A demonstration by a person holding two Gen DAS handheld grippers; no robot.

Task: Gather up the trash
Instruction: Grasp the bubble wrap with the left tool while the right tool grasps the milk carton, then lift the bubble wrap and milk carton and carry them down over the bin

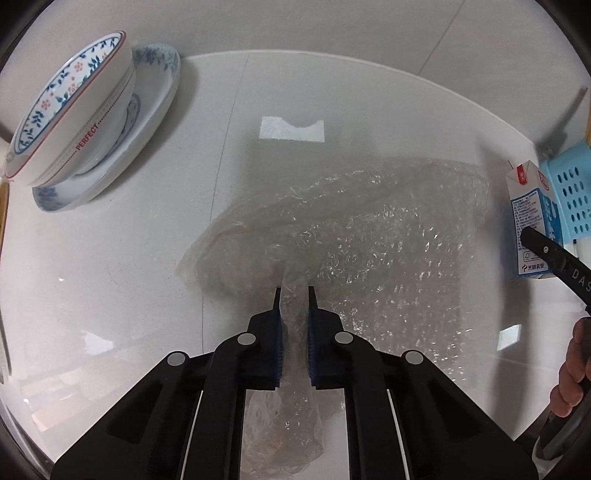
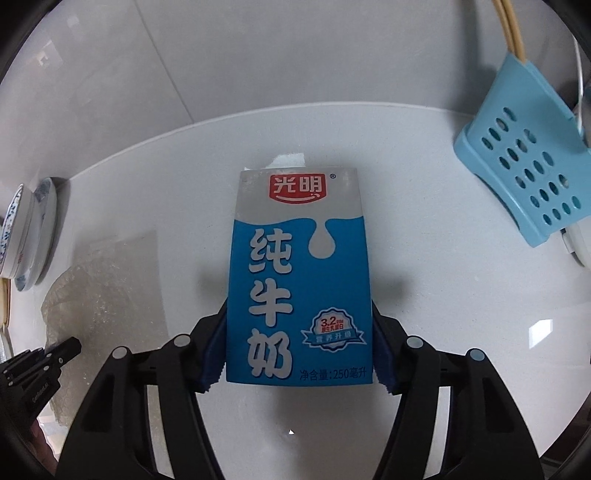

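At the counter's (image 1: 110,295) far left edge a plate (image 1: 155,107) carries a bowl (image 1: 74,110) tipped on its side, its floral inside facing out; nothing shows in it. The counter runs back to a curved far edge against the tiled wall (image 1: 332,26), and the stretch between the plate and the bubble wrap (image 1: 369,229) is bare.

The wrap lies crumpled across the middle of the counter, well short of the far edge. The left gripper (image 1: 294,291) points steeply down onto its near part, fingers drawn almost together and pinching a fold of the film that stands up between the blue pads (image 1: 280,347). More wrap bunches under the gripper. To its right the sheet spreads flat toward the counter's right side.

There the milk carton (image 2: 299,280) stands upright near the right edge, beside the wrap but apart from it. The right gripper (image 2: 299,325) straddles it, the pads (image 2: 212,362) pressed against both narrow sides of its lower half, so the carton is clamped. Bare counter lies around the carton up to the far edge.

Farther right, at the far right corner, a blue perforated holder (image 2: 524,162) leans with chopsticks (image 2: 511,29) rising from its top; what else it holds cannot be told. A hand (image 1: 570,365) shows at the left view's right border.
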